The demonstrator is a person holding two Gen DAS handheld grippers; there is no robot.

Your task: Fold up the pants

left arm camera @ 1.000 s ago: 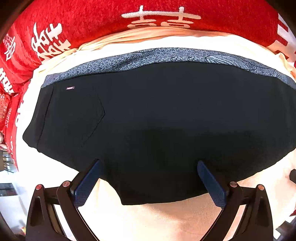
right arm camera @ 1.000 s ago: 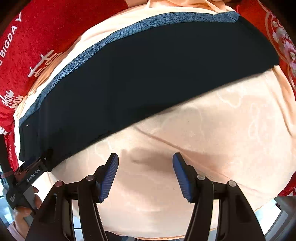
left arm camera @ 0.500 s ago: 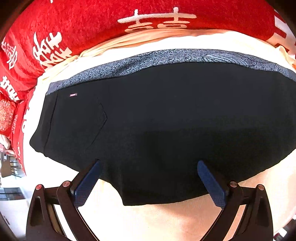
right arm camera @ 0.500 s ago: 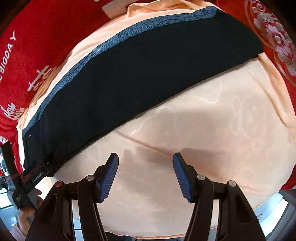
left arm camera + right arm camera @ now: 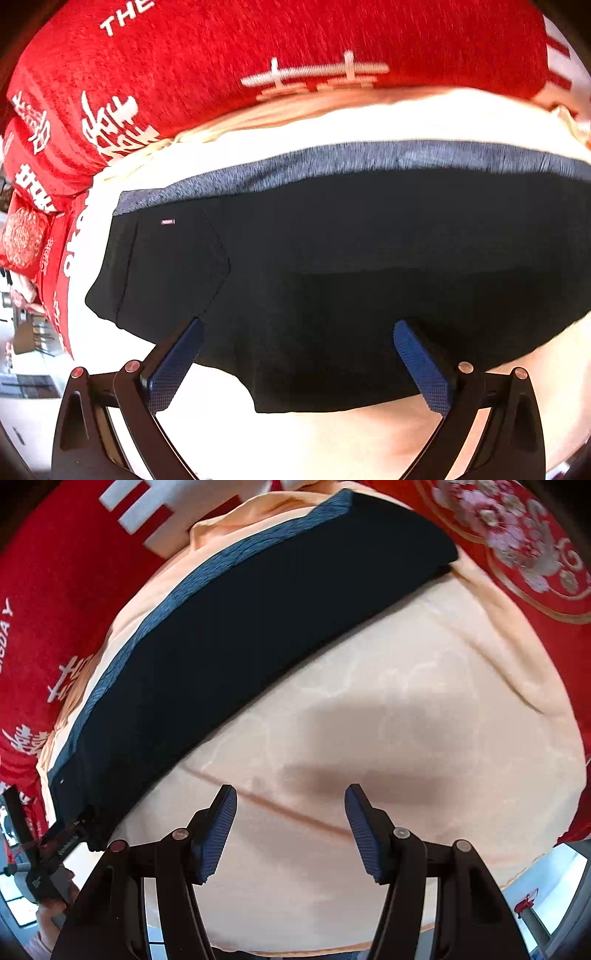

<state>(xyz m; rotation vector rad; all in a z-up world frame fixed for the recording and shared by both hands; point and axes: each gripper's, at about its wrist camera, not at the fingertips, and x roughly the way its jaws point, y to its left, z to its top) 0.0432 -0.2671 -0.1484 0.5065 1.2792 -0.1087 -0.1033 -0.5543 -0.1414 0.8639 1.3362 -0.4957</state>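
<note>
**Bedding in Peach and Red**

A pale peach cloth (image 5: 424,709) with a faint woven pattern lies spread flat, lightly creased, one long crease running across its near part. Around the cloth on its far side lies a red blanket (image 5: 295,44) printed with white characters (image 5: 317,74) and white Latin letters. At the cloth's far right corner, the red fabric carries a round floral emblem (image 5: 517,542) in pink and white with a gold rim.
</note>
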